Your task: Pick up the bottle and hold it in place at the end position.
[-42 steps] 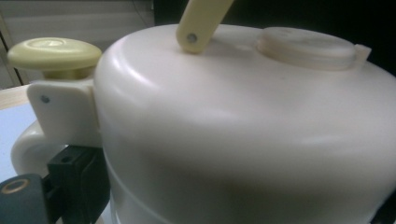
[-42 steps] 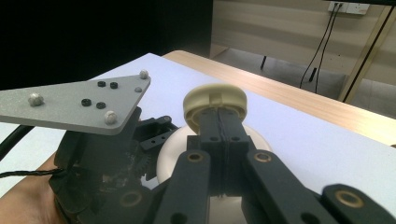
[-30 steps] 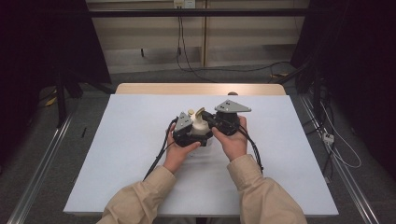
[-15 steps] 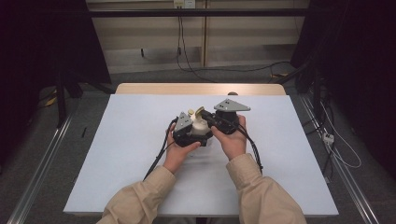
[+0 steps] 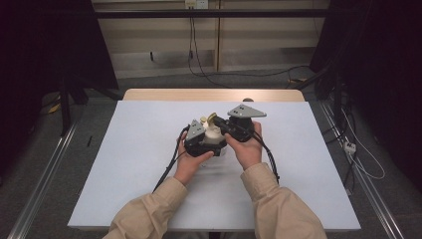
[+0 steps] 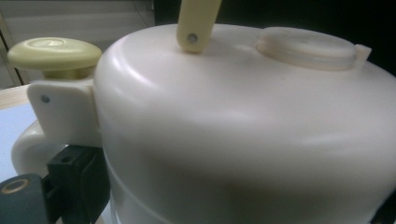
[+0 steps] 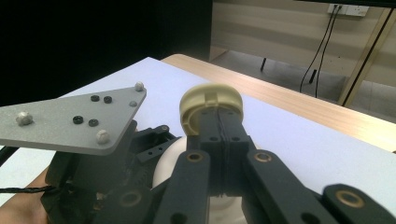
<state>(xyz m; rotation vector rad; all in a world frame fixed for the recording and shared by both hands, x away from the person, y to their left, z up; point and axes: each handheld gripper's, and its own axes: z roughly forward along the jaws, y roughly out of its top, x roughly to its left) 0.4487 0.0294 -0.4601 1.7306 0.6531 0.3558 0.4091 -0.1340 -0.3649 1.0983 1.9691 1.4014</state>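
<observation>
Tabletop [image 5: 139, 164]: jar [image 6: 243, 126] between tools (touching)

A pale blue-white sheet covering the rectangular tabletop [image 5: 134, 164] is lying flat, and a strip of light wooden tabletop edge [image 5: 214, 94] is showing along its far side. Grey carpeted floor [image 5: 45, 164] is spreading around it. Black cables [image 5: 191, 45] are hanging down a beige panelled wall [image 5: 149, 40] from a white wall socket [image 5: 195, 4]. A metal floor rail [image 5: 40, 189] is running along the left, and black curtains [image 5: 383, 74] are hanging at the right.
</observation>
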